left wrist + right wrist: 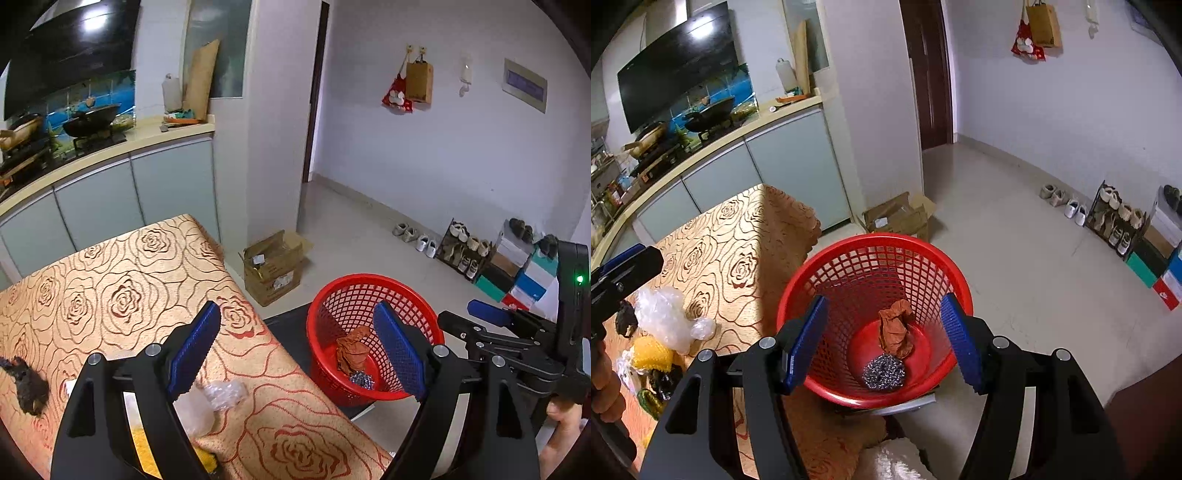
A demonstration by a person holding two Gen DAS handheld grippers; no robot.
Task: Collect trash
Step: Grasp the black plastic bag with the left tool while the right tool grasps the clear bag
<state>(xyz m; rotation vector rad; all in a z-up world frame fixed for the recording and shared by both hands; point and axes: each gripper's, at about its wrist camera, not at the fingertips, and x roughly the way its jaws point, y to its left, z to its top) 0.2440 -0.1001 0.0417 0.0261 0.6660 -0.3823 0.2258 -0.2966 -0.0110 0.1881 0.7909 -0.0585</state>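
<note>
— Basket [798, 291] holds brown wad [895, 328] and scourer [884, 371]; your right gripper [882, 341] gapes empty above it.
— Next?
— Left gripper [295, 347], wide open and empty too: take the bubble wrap [225, 393] on the table [122, 266] beside the basket.

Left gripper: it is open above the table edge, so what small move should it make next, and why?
Probably lower the left gripper toward the clear bubble wrap and bring the jaws around it. Both grippers are open and hold nothing; the red basket already holds a brown crumpled paper and a steel scourer, while the wrap lies nearest on the tablecloth.
</note>
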